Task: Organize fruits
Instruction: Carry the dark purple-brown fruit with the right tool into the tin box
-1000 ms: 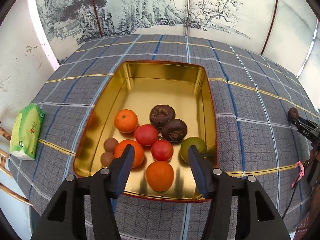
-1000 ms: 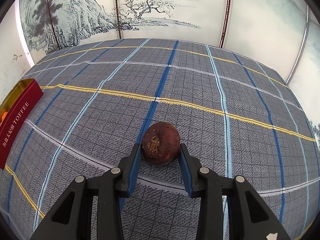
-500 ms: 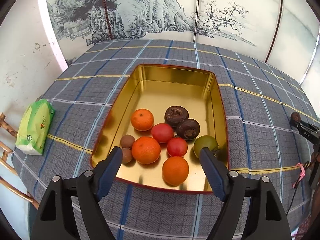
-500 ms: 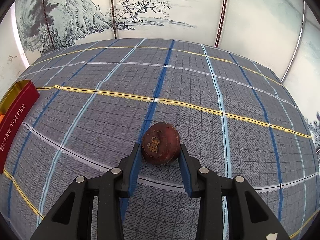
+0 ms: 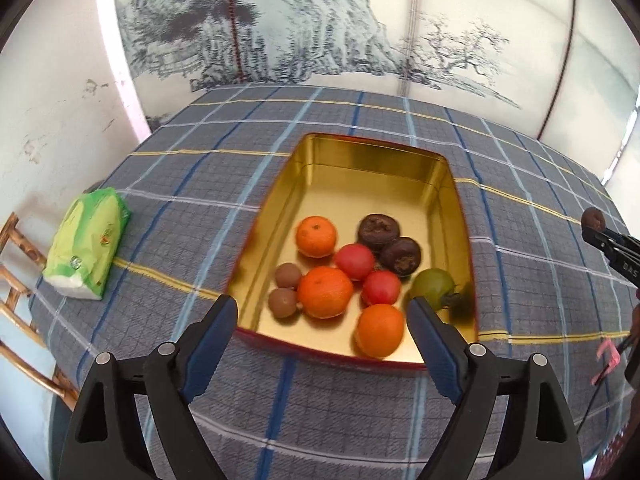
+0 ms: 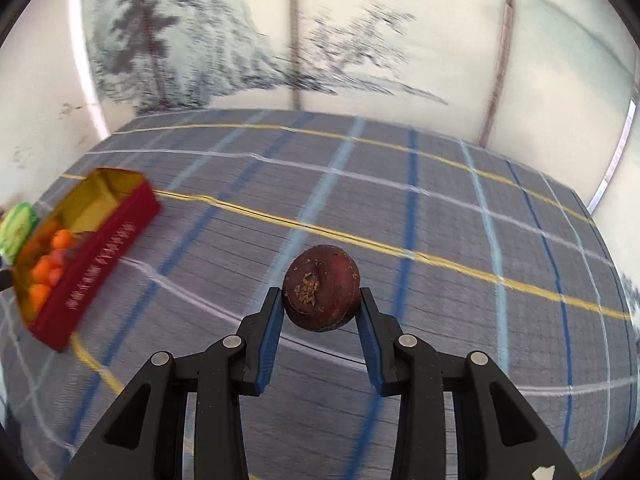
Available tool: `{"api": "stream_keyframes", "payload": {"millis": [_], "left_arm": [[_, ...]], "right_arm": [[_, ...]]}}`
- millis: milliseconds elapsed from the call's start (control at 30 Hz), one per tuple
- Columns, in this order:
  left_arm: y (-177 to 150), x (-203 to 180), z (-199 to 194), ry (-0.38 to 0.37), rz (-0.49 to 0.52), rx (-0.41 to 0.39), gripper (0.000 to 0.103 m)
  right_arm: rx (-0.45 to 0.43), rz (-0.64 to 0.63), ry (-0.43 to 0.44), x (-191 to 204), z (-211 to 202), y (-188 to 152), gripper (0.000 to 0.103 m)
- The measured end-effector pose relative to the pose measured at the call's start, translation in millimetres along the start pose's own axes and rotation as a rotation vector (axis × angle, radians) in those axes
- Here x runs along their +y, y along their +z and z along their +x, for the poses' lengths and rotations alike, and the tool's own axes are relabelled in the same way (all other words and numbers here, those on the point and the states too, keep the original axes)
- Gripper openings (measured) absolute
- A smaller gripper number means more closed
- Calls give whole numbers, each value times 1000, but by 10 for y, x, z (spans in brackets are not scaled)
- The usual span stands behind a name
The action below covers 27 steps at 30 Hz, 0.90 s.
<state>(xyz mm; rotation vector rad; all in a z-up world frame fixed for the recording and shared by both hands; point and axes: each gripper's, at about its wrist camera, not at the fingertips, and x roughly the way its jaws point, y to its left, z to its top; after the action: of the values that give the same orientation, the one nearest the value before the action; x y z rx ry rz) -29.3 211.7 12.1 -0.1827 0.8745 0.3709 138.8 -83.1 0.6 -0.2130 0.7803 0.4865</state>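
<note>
A gold tin (image 5: 456, 200) with red outer walls sits on the plaid cloth. It holds three oranges (image 5: 325, 292), two red fruits (image 5: 354, 261), two dark brown fruits (image 5: 378, 231), a green fruit (image 5: 432, 286) and two small brown ones (image 5: 288, 275). My left gripper (image 5: 320, 306) hovers over the tin's near edge, its jaws opening, gripping nothing. My right gripper (image 6: 320, 300) is shut on another dark brown fruit (image 6: 322, 288), held above the cloth to the right of the tin (image 6: 100, 256). In the left wrist view, that right gripper (image 5: 596, 232) shows at the right edge.
A green tissue packet (image 5: 88, 248) lies on the cloth left of the tin, near the table's left edge. A bamboo frame (image 5: 16, 264) stands beside that edge. A painted screen (image 5: 320, 20) closes off the back. A pink clip (image 5: 606, 356) hangs at the right.
My left gripper drew back from the fruits to the tin's near edge and spread its jaws wider. My right gripper lifted the dark fruit off the cloth and swung so the tin came into view.
</note>
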Motion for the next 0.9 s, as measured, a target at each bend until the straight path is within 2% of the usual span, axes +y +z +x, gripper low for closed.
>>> {"api": "stream_keyframes", "payload": {"millis": [167, 400, 600, 900], "left_arm": [[-43, 175, -37, 48, -41, 1, 87], [-90, 434, -53, 79, -92, 7, 87], [-147, 628, -18, 98, -134, 23, 87], [-177, 784, 30, 106, -153, 29, 87]], "right_arm": [[-15, -85, 141, 639, -23, 142, 34], [4, -213, 310, 1529, 39, 276, 34], [33, -288, 358, 2083, 160, 280, 34], [78, -333, 338, 2423, 386, 222, 34]]}}
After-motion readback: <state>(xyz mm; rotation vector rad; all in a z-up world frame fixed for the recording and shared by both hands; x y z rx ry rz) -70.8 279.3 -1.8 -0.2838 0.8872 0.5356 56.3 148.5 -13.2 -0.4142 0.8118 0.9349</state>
